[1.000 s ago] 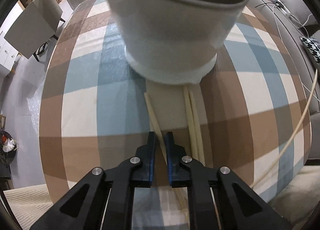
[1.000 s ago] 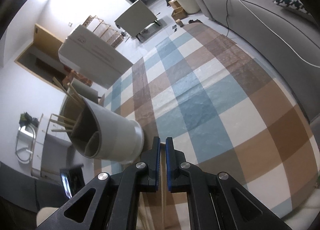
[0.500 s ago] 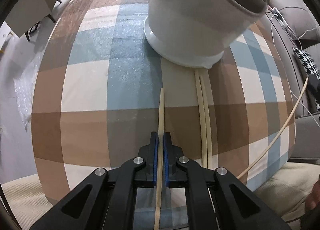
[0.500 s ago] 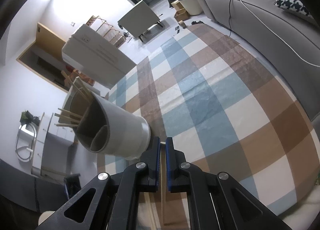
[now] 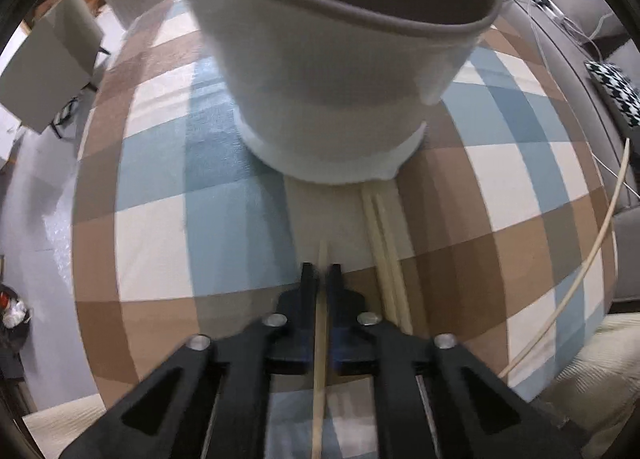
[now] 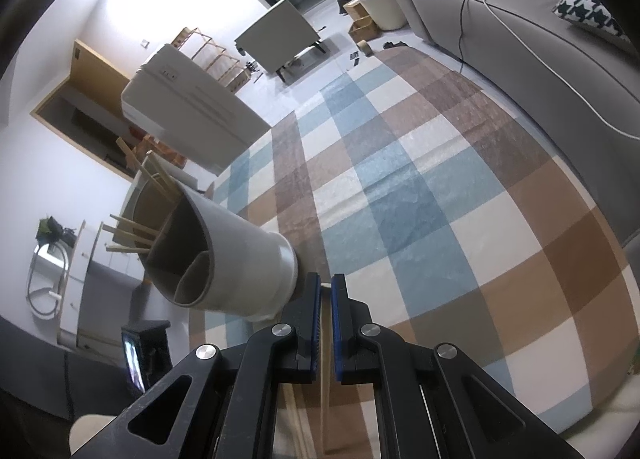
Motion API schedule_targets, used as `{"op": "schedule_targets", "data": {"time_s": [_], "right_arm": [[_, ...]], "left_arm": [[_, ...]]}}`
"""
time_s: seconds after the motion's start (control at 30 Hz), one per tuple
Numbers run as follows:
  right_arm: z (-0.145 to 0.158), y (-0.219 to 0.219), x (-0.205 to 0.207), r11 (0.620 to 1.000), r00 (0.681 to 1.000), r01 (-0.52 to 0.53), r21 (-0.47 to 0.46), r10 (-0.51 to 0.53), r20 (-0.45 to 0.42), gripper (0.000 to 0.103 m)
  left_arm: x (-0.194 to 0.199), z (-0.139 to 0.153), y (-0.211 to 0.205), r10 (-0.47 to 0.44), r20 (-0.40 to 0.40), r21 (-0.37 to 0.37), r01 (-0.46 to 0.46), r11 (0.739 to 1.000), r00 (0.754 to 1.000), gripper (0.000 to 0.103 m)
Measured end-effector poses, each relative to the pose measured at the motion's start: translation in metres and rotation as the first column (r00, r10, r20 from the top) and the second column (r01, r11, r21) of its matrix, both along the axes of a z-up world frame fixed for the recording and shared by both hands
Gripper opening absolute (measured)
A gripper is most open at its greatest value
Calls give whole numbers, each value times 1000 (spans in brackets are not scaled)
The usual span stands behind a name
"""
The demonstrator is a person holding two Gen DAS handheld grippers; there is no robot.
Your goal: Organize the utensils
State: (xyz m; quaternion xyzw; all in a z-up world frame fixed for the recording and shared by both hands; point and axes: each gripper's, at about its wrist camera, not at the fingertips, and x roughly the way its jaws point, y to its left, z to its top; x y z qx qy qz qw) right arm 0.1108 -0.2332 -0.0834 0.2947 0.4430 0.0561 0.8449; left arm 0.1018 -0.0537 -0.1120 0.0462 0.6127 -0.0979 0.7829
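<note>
A grey divided utensil holder [image 5: 328,99] stands on the checked tablecloth [image 5: 160,219], just ahead of my left gripper [image 5: 321,271]. That gripper is shut on a pale chopstick [image 5: 319,359], whose tip pokes a little past the fingertips. Two more chopsticks [image 5: 386,255] lie side by side on the cloth to the right, their far ends against the holder's base. In the right wrist view the holder [image 6: 240,259] is at the left with several chopsticks [image 6: 132,235] leaning in its far compartment. My right gripper [image 6: 326,283] is shut on another chopstick [image 6: 324,391].
A long thin stick [image 5: 580,279] slants over the table's right edge in the left wrist view. A grey sofa [image 6: 540,39] with cables runs along the table's right side. A white appliance [image 6: 188,107] and a chair [image 6: 276,35] stand beyond the table.
My left gripper closed on the chopstick that lay slanted on the cloth. It drew back from the holder, then came close again, with less stick showing ahead of the fingertips. The right gripper stayed put.
</note>
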Motion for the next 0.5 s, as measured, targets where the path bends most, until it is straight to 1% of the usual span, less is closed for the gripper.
{"op": "schedule_targets", "data": {"time_s": [0.03, 0.1, 0.13, 0.2, 0.23, 0.3, 0.33, 0.4, 0.43, 0.47, 0.5], "right_arm": [[2, 1, -1, 1000, 1000, -2, -1, 2, 7, 5], [7, 4, -2, 1000, 1000, -5, -10, 5, 22, 5], [10, 6, -4, 1000, 999, -11, -13, 11, 36, 5], [20, 12, -8, 999, 996, -31, -40, 35, 83, 5], [25, 16, -10, 998, 993, -43, -55, 49, 108, 4], [35, 25, -15, 994, 983, -72, -88, 86, 165, 4], [39, 29, -17, 990, 978, -82, -112, 101, 181, 1], [46, 40, -22, 982, 968, -109, -154, 140, 210, 0], [48, 44, -24, 979, 964, -117, -167, 153, 220, 0], [49, 49, -27, 975, 959, -128, -180, 168, 226, 0], [50, 52, -29, 974, 957, -134, -184, 175, 231, 0]], "left_arm": [[1, 0, 1, 9, 1, 5, -9, 1000, 1000, 1], [2, 5, 3, 37, 16, -23, -37, 999, 999, 1], [1, 11, 7, 52, 35, -36, -50, 998, 998, 1], [0, 29, 11, 68, 96, -85, -60, 995, 993, 1], [-2, 42, 14, 84, 141, -107, -69, 992, 986, 1], [-10, 59, 20, 121, 198, -159, -90, 983, 973, 1], [-8, 66, 27, 140, 218, -182, -100, 978, 966, 1], [-14, 80, 40, 169, 267, -228, -109, 968, 949, 1], [-17, 88, 42, 172, 293, -236, -103, 966, 940, 1], [-14, 91, 48, 172, 312, -241, -97, 966, 934, 1], [-21, 92, 50, 171, 324, -247, -92, 965, 930, 1]]}}
